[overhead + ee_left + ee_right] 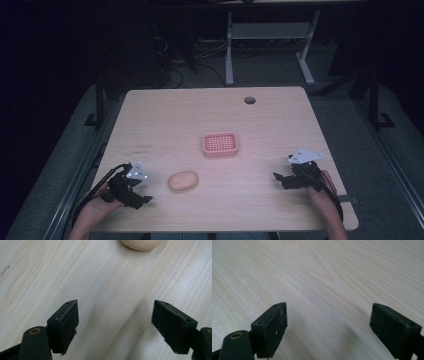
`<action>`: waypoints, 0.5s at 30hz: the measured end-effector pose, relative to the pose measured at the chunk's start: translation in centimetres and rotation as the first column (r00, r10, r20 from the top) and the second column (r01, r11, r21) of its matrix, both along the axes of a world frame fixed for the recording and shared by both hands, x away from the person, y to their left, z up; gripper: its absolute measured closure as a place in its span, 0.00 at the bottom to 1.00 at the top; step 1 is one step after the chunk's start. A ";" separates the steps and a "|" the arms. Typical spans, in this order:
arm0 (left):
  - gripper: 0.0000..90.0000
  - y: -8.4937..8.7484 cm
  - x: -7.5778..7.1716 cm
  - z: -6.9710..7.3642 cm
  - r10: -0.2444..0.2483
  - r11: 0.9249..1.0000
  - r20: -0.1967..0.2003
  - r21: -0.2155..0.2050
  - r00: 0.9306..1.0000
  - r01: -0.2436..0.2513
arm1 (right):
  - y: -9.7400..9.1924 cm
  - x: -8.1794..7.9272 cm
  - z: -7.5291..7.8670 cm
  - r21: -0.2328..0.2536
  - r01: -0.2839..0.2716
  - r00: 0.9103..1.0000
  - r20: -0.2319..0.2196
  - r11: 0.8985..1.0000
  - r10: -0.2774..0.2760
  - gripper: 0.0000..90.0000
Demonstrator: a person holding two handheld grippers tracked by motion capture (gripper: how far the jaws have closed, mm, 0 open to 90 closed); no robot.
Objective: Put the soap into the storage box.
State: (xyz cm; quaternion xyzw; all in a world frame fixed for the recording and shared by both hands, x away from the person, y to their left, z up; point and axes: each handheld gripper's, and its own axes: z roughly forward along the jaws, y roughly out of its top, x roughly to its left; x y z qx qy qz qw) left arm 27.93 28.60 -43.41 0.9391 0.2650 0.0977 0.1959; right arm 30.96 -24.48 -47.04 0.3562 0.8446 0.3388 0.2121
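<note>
Two grippers rest low on the wooden table (165, 115), both with jaws spread wide and empty. Peach soap bar (183, 180) lies just right of the left gripper (145, 200), near and left-front of the pink soap dish (220, 144). Right gripper (278, 178) sits well apart, right-front of the dish.

A pink perforated soap dish (220, 144) sits mid-table (165, 115); a round cable hole (249, 100) lies near the far edge.

Matt pale wood table (165, 120), smooth peach soap (183, 181), pink plastic dish (220, 145)
</note>
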 end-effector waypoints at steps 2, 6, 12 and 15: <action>0.24 0.0 0.0 0.0 -0.001 1.000 0.001 -0.003 1.000 0.001 | 0.0 0.0 0.0 0.001 0.000 1.000 -0.003 1.000 0.000 0.15; 0.24 -0.1 -0.1 0.0 -0.015 1.000 0.008 0.009 1.000 0.015 | 0.1 -0.2 0.2 -0.004 -0.007 1.000 0.007 1.000 0.007 0.15; 0.24 -0.7 -0.1 0.5 -0.021 1.000 0.019 -0.009 1.000 0.021 | 0.3 -0.2 0.1 0.000 -0.009 1.000 0.003 1.000 0.009 0.15; 0.24 -1.1 0.0 0.7 -0.035 0.999 0.024 -0.010 0.999 0.035 | 0.4 -0.2 0.2 -0.005 -0.014 1.000 0.007 1.000 0.014 0.15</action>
